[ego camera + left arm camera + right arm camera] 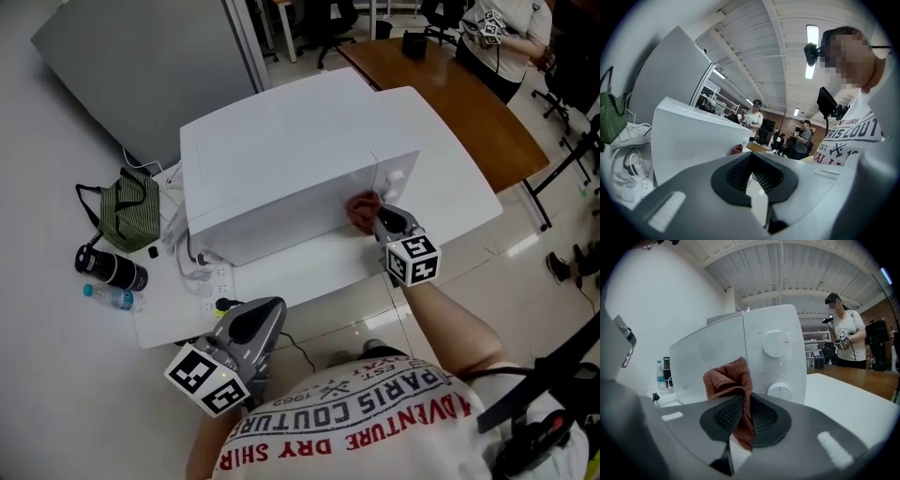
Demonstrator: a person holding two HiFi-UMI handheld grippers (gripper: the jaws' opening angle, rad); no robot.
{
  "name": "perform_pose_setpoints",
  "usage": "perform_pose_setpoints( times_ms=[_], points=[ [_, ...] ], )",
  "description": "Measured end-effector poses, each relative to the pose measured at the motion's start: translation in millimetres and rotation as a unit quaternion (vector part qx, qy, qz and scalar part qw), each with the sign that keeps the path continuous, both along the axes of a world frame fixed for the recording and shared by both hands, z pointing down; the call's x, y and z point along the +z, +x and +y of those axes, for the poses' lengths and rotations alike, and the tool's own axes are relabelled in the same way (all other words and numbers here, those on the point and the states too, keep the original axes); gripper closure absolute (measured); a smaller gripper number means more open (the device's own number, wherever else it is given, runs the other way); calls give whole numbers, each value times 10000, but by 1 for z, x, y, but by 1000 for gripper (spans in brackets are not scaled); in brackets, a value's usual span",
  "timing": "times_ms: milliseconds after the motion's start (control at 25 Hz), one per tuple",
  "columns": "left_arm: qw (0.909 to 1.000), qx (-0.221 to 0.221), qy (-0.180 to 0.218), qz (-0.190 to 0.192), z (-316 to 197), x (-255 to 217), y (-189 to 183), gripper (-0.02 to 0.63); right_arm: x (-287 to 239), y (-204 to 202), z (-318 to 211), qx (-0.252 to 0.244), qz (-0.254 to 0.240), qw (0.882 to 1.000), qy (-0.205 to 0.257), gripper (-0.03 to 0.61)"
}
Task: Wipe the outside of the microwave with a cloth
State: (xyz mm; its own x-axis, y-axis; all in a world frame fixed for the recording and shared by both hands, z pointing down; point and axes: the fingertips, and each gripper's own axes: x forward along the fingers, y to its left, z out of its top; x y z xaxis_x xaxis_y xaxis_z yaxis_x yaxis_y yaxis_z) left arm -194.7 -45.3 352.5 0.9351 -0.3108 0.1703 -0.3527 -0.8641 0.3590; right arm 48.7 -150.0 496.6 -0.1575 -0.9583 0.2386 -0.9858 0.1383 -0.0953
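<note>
The white microwave (pixel 281 164) stands on a white table (pixel 450 187). My right gripper (pixel 378 218) is shut on a rust-red cloth (pixel 363 208) and holds it against the microwave's front, just left of the control panel. In the right gripper view the cloth (pixel 727 380) bunches up out of the jaws of the right gripper (pixel 744 414), in front of the door and beside two round knobs (pixel 775 343). My left gripper (pixel 255 319) hangs below the table's front edge, away from the microwave. Its pads (pixel 740 172) meet with nothing between them.
Left of the microwave lie a green striped bag (pixel 127 211), a black flask (pixel 112 269), a small water bottle (pixel 112 298) and a power strip with cables (pixel 202 272). A brown table (pixel 450 103) and a person (pixel 506 37) are behind; a grey partition (pixel 141 66) stands back left.
</note>
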Motion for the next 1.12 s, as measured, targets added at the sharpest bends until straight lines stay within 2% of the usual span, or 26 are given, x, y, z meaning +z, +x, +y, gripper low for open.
perform_pose_setpoints(
  times_ms=[200,440,680,920,1120],
  points=[
    [9999,92,81,77,8,-6,2,612,-9,-17,27,-369,10,9993,-22,541],
    [9986,408,131,311,12,-6,20,612,-33,-25,76,-749,80,9972,-27,541],
    [9962,696,175,496,14,-4,53,612,-80,-29,113,-1094,-269,9931,314,541],
    [9962,788,121,348,7,-1,115,612,-102,-4,133,-1613,-682,9829,576,541],
    [9978,602,99,272,-8,-3,194,612,-101,55,121,-2025,-862,9739,558,541]
  ],
)
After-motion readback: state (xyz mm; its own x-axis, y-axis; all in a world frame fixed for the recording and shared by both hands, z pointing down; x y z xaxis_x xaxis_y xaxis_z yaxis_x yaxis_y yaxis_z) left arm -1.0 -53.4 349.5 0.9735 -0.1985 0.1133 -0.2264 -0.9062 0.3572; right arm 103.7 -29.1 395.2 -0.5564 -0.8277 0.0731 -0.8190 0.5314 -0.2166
